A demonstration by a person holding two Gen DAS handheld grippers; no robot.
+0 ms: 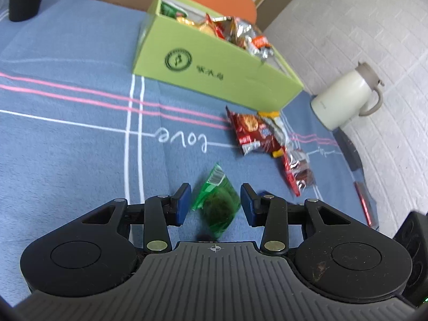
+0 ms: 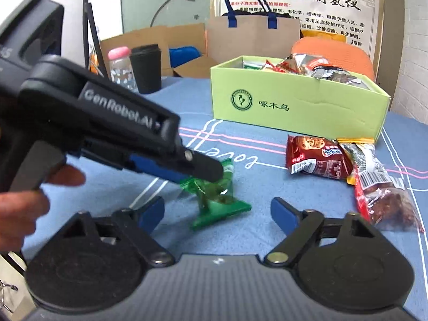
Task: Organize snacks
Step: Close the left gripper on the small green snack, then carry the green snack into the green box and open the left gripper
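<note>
A green snack packet (image 1: pixel 216 206) lies tilted on the blue tablecloth between the blue pads of my left gripper (image 1: pixel 216 203), with a thin gap at each pad. In the right wrist view that left gripper (image 2: pixel 208 172) reaches in from the left over the same green packet (image 2: pixel 222 208). My right gripper (image 2: pixel 217 204) stands open just short of the packet, holding nothing. The light green box (image 1: pixel 214 64) (image 2: pixel 294 107) at the back holds several snack packets. A red cookie packet (image 1: pixel 250 133) (image 2: pixel 315 157) and a clear packet of brown snacks (image 1: pixel 297 171) (image 2: pixel 385 200) lie in front of it.
A white jug (image 1: pixel 345 99) stands at the table's right edge. A black cup (image 2: pixel 145 68) and a pink-capped bottle (image 2: pixel 120 67) stand at the back left. An orange chair (image 2: pixel 334 50), a paper bag (image 2: pixel 251 37) and cardboard boxes are behind the table. A hand (image 2: pixel 21 208) holds the left gripper.
</note>
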